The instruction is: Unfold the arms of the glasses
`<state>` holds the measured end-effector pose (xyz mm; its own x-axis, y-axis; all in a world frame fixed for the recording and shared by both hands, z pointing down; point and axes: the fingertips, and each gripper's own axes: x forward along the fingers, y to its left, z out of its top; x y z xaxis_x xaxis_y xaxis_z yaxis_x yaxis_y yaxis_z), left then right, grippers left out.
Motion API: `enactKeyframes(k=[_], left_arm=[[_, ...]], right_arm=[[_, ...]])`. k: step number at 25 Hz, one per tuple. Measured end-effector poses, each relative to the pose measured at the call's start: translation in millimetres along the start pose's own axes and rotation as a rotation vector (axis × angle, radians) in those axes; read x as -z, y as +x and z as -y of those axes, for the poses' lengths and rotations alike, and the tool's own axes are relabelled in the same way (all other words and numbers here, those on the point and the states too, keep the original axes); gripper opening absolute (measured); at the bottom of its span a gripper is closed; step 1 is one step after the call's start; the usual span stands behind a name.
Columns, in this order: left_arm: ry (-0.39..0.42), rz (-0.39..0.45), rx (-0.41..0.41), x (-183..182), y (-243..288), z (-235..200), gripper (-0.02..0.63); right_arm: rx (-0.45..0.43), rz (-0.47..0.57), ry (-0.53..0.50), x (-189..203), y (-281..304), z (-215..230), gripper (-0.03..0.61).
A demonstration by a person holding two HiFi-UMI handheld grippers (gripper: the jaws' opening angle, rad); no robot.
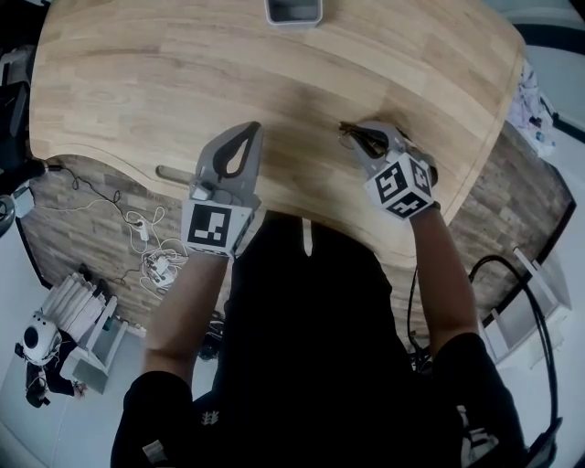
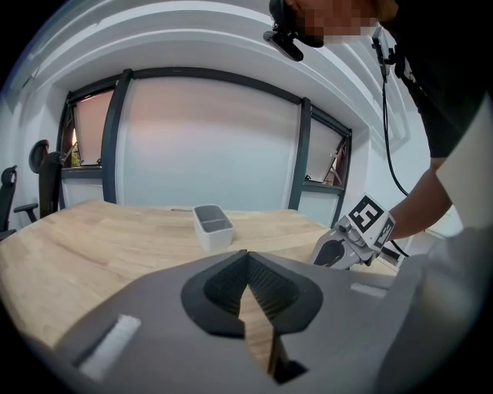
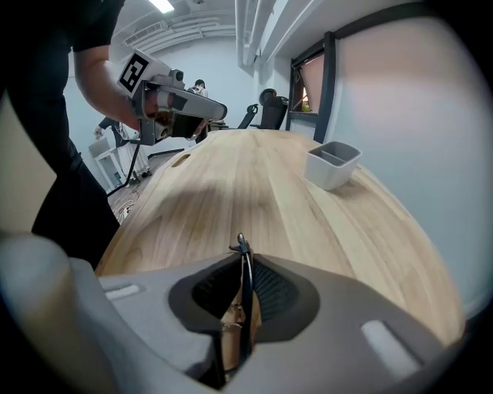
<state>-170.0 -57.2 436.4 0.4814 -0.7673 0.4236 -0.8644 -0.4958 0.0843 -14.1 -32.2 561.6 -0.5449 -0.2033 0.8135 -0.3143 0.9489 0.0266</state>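
Dark-framed glasses (image 1: 359,137) are pinched edge-on in my right gripper (image 1: 358,139), low over the near right part of the wooden table (image 1: 183,73). In the right gripper view the thin frame of the glasses (image 3: 243,277) stands upright between the shut jaws of the right gripper (image 3: 242,265), its tip poking out above them. I cannot tell how the arms lie. My left gripper (image 1: 253,129) hovers to the left over the table's near edge, shut with nothing in it. In its own view the left gripper (image 2: 248,255) has its jaws closed over bare wood.
A small white two-compartment tray (image 1: 294,11) stands at the table's far edge, also the tray (image 2: 212,225) seen ahead of the left gripper. A slot is cut in the table near the left gripper. Cables and a rack lie on the floor to the left.
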Motion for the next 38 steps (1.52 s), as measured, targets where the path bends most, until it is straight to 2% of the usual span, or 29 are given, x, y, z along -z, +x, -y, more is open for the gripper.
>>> enactKeyframes(k=[9, 19, 24, 30, 38], left_arm=[[0.018, 0.01, 0.013, -5.0, 4.6, 7.0, 0.005], [0.06, 0.003, 0.101, -18.7, 10.5, 36.6, 0.005], [0.08, -0.001, 0.153, -26.3, 15.4, 53.6, 0.005], [0.094, -0.014, 0.187, -25.9, 18.1, 63.0, 0.005], [0.068, -0.035, 0.143, -9.2, 6.0, 41.2, 0.005]], right_arm=[[-0.004, 0.019, 0.012, 1.5, -10.0, -2.2, 0.026], [0.046, 0.141, 0.075, -13.5, -46.7, -4.5, 0.025], [0.082, 0.159, 0.104, -12.2, -55.7, -3.6, 0.012], [0.095, 0.085, 0.088, -1.1, -41.6, -1.6, 0.025], [0.048, -0.001, 0.1, 3.4, -12.1, 4.6, 0.043]])
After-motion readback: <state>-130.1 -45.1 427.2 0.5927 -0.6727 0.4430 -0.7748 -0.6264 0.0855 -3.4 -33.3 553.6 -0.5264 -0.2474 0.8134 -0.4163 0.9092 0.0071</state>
